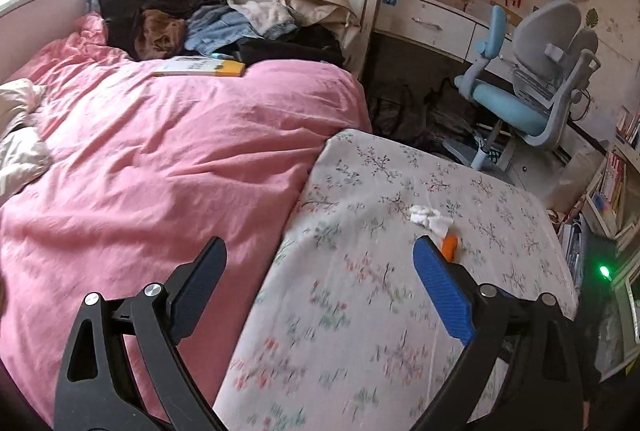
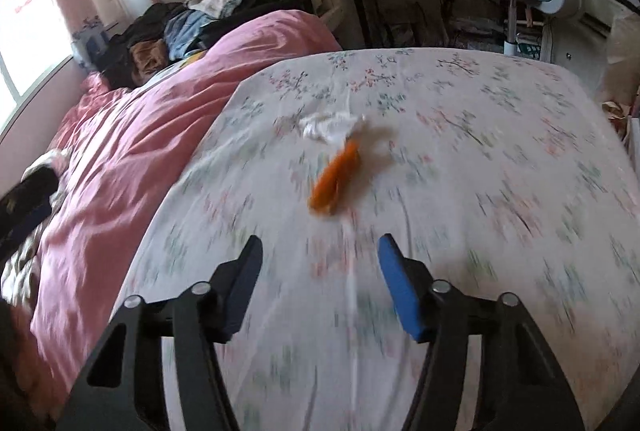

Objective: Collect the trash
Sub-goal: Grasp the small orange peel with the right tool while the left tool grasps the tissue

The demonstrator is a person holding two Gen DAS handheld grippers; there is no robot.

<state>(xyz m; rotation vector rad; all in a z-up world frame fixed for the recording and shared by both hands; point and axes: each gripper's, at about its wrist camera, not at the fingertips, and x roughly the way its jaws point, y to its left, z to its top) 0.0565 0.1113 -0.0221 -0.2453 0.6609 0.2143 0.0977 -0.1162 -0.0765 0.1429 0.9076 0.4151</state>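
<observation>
Trash lies on the floral sheet (image 2: 460, 167) of a bed: a crumpled white tissue (image 2: 326, 127) and, just beside it toward 5 o'clock, an orange scrap (image 2: 334, 179), blurred in the right wrist view so that its shape cannot be told. Both sit near the middle of the sheet, ahead of the right gripper (image 2: 320, 251), whose jaws stand apart with nothing between them and only the sheet below. In the left wrist view the tissue (image 1: 430, 217) and the orange scrap (image 1: 450, 245) show at about 1 o'clock from the left gripper (image 1: 320, 251), the scrap partly hidden behind its blue right pad; this gripper also gapes wide and empty, over the seam where the sheet meets a pink duvet (image 1: 160, 159). At 11 o'clock a book (image 1: 199, 67) rests on the duvet before a heap of clothes (image 1: 208, 23). At 2 o'clock a blue-and-grey chair (image 1: 532, 91) stands by the bench (image 1: 424, 23).
</observation>
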